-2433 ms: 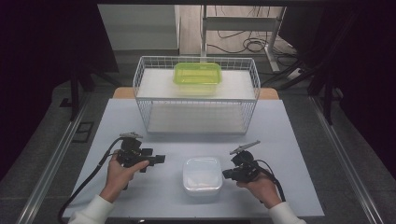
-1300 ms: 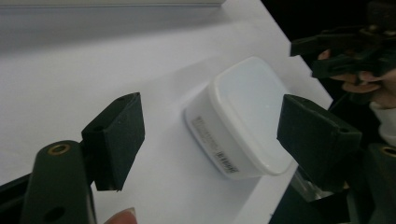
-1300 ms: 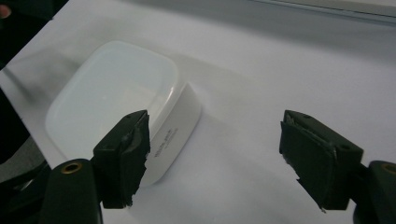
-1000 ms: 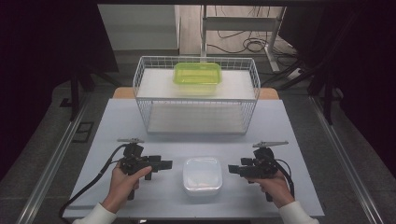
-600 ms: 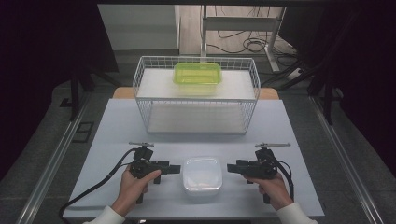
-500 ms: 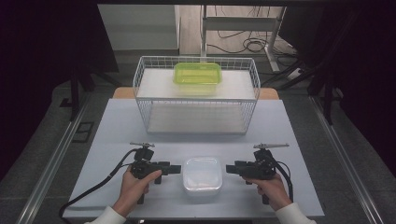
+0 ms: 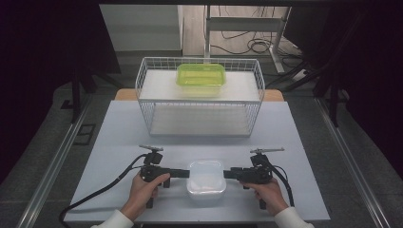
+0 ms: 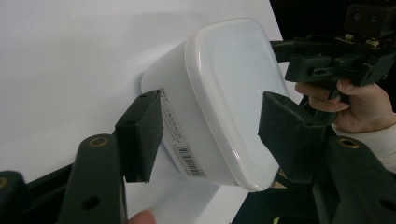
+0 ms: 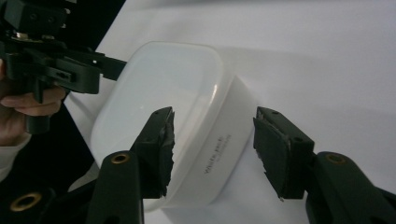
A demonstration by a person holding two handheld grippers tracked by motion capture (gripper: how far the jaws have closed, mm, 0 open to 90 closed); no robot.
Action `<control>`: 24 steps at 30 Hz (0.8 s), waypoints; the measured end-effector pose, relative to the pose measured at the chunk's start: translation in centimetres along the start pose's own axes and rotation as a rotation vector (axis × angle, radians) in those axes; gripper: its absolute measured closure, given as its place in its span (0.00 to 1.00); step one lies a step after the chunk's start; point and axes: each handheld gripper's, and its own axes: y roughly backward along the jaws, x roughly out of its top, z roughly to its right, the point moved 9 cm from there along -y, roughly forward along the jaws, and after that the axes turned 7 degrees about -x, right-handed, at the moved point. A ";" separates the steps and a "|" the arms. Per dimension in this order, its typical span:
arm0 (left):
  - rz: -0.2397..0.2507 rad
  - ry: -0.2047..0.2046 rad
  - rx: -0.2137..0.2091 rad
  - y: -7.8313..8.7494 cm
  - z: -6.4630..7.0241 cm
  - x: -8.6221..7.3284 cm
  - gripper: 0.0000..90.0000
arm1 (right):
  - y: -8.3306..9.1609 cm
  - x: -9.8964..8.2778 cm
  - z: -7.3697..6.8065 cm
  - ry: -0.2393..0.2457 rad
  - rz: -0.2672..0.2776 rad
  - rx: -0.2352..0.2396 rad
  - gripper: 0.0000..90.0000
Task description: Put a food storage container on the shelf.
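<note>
A white lidded container [image 7: 206, 178] sits on the table near its front edge. My left gripper [image 7: 186, 173] points at its left end and my right gripper [image 7: 227, 174] at its right end, both turned on their sides. In the left gripper view the container [image 8: 219, 93] lies between the jaws of the left gripper [image 8: 210, 135], one pad by the labelled wall and one over the lid. These jaws have just been closing. In the right gripper view the right gripper [image 9: 212, 149] straddles the container's [image 9: 177, 93] end. Its jaws have also been closing, with a gap left at the wall-side pad.
A white wire basket [image 7: 142, 90] stands at the back of the table [image 7: 123, 137] with a green lidded container [image 7: 201, 76] on its upper shelf. Cables trail from both grippers toward the front edge. Metal rails run along both sides of the table.
Both hands have come in toward the white container from either side, the left one also sinking. The jaws of both grippers have narrowed around the container's ends.
</note>
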 end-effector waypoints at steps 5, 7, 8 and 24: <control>-0.008 0.011 -0.011 -0.4 0.0 -0.4 0.48 | -0.6 -0.2 -0.4 -0.005 -0.024 0.029 0.58; -0.008 0.021 -0.028 -0.7 0.0 -0.5 0.52 | -0.7 -0.3 -0.5 -0.014 -0.029 0.043 0.62; -0.003 0.033 -0.056 -0.9 0.2 -0.5 0.57 | -0.7 -0.3 -0.6 -0.027 -0.034 0.056 0.65; 0.066 0.029 -0.020 -0.5 0.8 -0.1 0.80 | -0.1 -0.3 -1.1 -0.121 -0.027 0.068 0.79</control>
